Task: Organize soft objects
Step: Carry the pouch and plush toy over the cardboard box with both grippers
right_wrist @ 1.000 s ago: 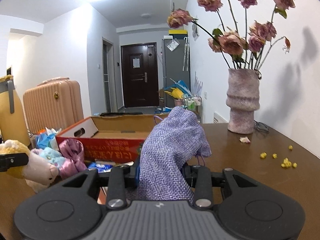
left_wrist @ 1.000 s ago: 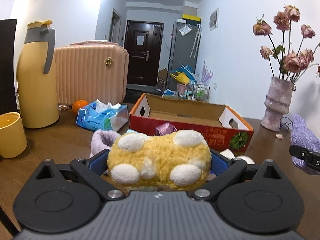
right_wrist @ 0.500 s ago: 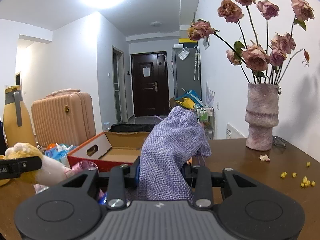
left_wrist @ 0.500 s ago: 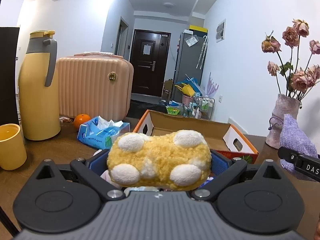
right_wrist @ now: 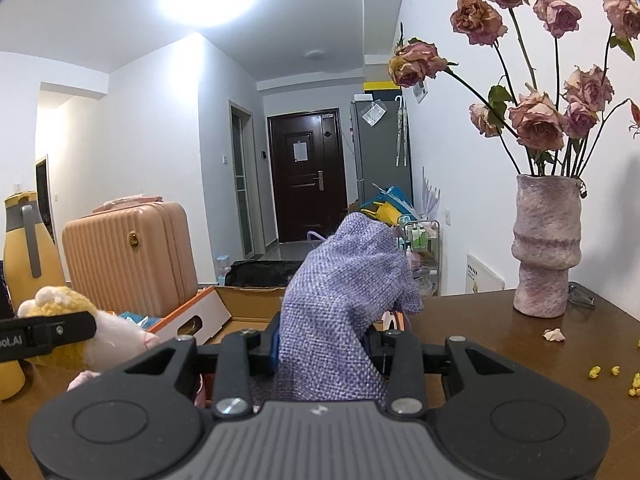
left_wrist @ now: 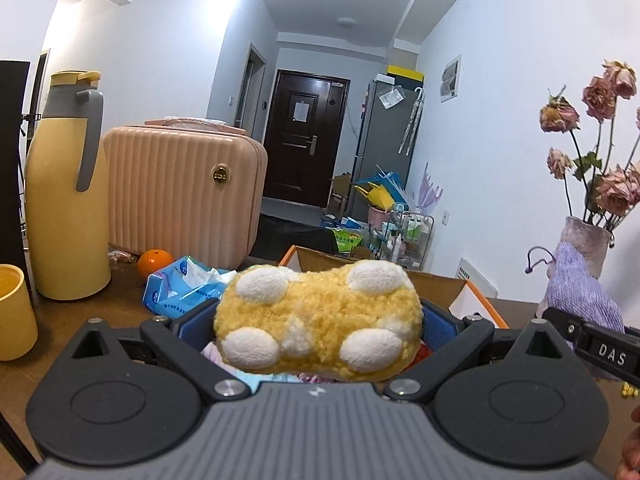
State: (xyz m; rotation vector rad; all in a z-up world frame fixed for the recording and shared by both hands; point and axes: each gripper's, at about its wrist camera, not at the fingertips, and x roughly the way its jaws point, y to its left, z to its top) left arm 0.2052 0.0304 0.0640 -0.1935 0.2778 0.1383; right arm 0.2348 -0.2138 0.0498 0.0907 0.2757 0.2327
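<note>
Grippers clamped: left gripper (left_wrist: 318,320) squeezes fluffy yellow-and-white plush toy (left_wrist: 318,322) mid-body, right gripper (right_wrist: 326,340) pinches limp lilac woven pouch (right_wrist: 340,304); both light, compressible.

A: How many soft things are lifted?
B: Two: one yellow plush toy (left_wrist: 318,320) and one purple cloth pouch (right_wrist: 340,304).

A: And the containers?
B: One cardboard box (right_wrist: 208,316), one pink suitcase (left_wrist: 180,188), one yellow jug (left_wrist: 66,216), one yellow cup (left_wrist: 14,312), one vase (right_wrist: 546,246).

A: Anything else?
B: One orange (left_wrist: 155,262), one tissue pack (left_wrist: 182,288)
</note>
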